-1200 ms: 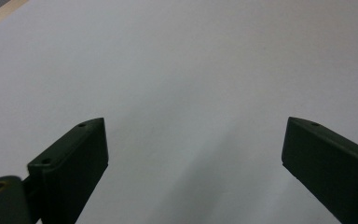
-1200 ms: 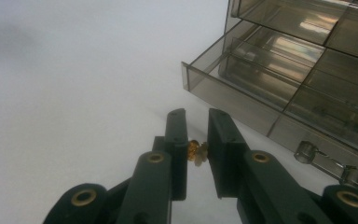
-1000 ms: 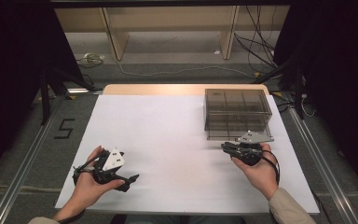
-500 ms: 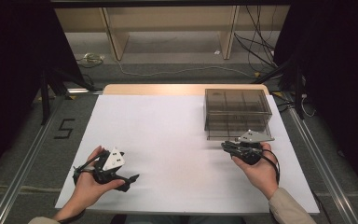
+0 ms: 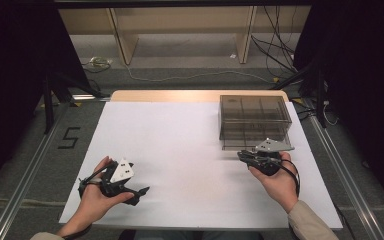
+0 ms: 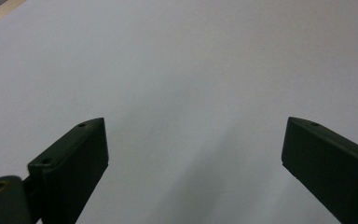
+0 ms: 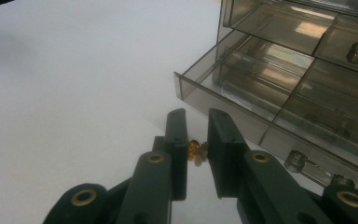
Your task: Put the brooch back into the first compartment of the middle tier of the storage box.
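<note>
White paper covers a table (image 5: 180, 150), seen from above. A smoky clear plastic drawer box (image 5: 254, 120) is set at the far right, its long side running across the table. Its bottom drawer (image 7: 242, 98) is pulled partway out toward the person, its front wall (image 7: 223, 108) slanting across the right gripper view. The right gripper (image 5: 246, 157) is held just in front of the box, jaws pointing left, along the drawer front rather than into it. Those jaws are nearly closed, and a small gold bead-like piece (image 7: 194, 150) is pinched between them; its shape is too small to make out. The open drawer lies just beyond and to the right of the jaw tips. The left gripper (image 5: 141, 191) is rested well apart at the near left, jaws spread wide and empty over bare paper.
</note>
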Demonstrator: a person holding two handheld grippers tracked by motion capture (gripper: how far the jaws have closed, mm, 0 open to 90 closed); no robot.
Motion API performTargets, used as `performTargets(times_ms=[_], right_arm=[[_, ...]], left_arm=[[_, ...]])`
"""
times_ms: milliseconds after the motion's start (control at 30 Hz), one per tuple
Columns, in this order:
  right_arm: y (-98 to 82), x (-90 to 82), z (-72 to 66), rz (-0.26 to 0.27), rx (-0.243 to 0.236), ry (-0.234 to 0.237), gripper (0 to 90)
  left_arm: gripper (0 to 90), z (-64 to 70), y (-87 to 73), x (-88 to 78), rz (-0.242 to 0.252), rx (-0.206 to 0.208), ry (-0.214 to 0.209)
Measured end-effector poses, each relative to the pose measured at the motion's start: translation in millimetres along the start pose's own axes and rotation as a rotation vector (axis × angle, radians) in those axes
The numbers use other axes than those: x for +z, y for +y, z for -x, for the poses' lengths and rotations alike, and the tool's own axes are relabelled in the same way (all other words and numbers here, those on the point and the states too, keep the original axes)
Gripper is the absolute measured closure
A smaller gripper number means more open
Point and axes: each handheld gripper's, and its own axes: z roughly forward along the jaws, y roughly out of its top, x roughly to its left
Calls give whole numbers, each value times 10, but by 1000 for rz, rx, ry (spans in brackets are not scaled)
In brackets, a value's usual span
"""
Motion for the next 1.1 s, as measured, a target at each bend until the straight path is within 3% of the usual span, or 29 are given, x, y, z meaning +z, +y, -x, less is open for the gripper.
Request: performTargets(times_ms=[1100], right_arm=[[46,0,37,16,10,-14,793]], left_arm=[[73,0,2,0,-1,2,0]])
